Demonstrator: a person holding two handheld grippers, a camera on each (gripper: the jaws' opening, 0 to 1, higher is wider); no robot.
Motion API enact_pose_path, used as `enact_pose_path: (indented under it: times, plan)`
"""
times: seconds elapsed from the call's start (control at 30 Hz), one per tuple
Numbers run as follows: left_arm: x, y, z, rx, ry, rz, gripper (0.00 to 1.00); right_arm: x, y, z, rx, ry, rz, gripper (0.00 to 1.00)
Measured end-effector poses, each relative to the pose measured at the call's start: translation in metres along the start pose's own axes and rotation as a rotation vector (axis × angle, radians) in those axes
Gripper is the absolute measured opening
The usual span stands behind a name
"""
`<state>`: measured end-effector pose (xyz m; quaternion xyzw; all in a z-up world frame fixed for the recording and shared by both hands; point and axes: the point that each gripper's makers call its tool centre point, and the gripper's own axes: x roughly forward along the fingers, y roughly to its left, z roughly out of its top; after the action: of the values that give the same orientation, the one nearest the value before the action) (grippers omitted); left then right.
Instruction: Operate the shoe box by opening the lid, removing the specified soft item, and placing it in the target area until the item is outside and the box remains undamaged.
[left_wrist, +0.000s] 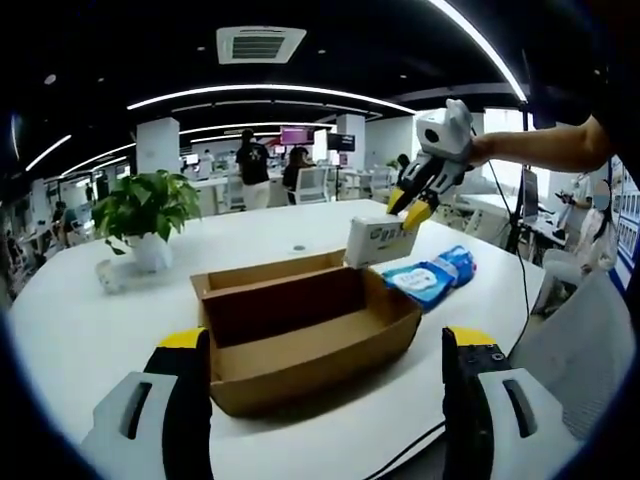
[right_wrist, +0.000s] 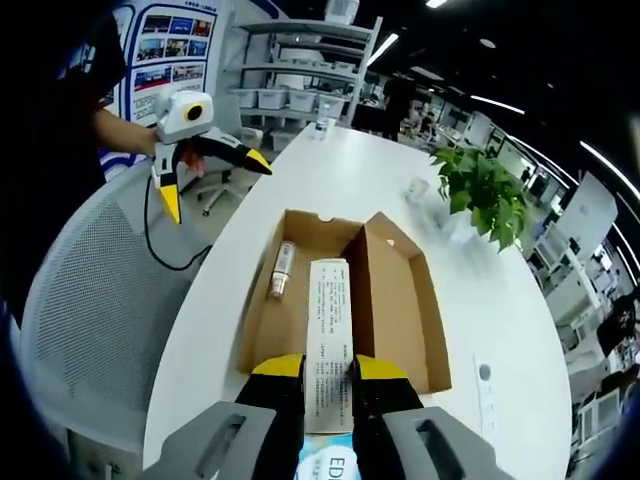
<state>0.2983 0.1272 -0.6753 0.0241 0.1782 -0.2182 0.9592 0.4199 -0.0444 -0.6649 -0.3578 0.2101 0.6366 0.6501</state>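
Note:
An open brown cardboard shoe box lies on the white table, its lid folded out beside the base. In the left gripper view, my left gripper is open just in front of the box, with nothing between its jaws. My right gripper hangs above the box's far right corner, shut on a white soft pack. In the right gripper view, the same white pack sits between the jaws of my right gripper over the box. A small bottle lies inside. My left gripper is open at the upper left.
A blue wipes pack lies on the table right of the box. A potted plant and a small cup stand farther off. A grey mesh chair is at the table's edge. People stand in the background.

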Motion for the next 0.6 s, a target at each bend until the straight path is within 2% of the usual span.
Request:
enact_pose_path:
  times: [0.6]
  plan:
    - [0.000, 0.001, -0.005, 0.004, 0.021, 0.001, 1.00, -0.027, -0.017, -0.038, 0.038, 0.034, -0.050, 0.13]
